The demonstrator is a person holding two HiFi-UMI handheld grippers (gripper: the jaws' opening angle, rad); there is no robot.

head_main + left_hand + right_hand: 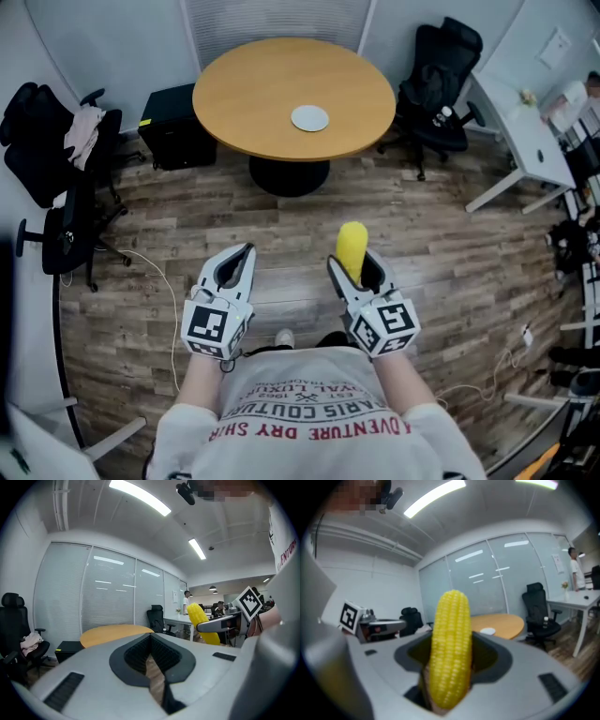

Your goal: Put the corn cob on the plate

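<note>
A yellow corn cob [352,247] stands upright between the jaws of my right gripper [358,269], which is shut on it; it fills the middle of the right gripper view as the same cob [450,648]. The small white plate [310,118] lies on the round wooden table [253,84] well ahead of both grippers, and shows as a pale plate [488,631] in the right gripper view. My left gripper [235,267] is held beside the right one, jaws closed with nothing in them. From the left gripper view the cob [203,622] appears off to the right.
Black office chairs stand left [56,150] and right [441,75] of the table, a black box [173,127] sits by the table's left side, and a white desk [525,141] is at the far right. Cables trail on the wood floor [469,272].
</note>
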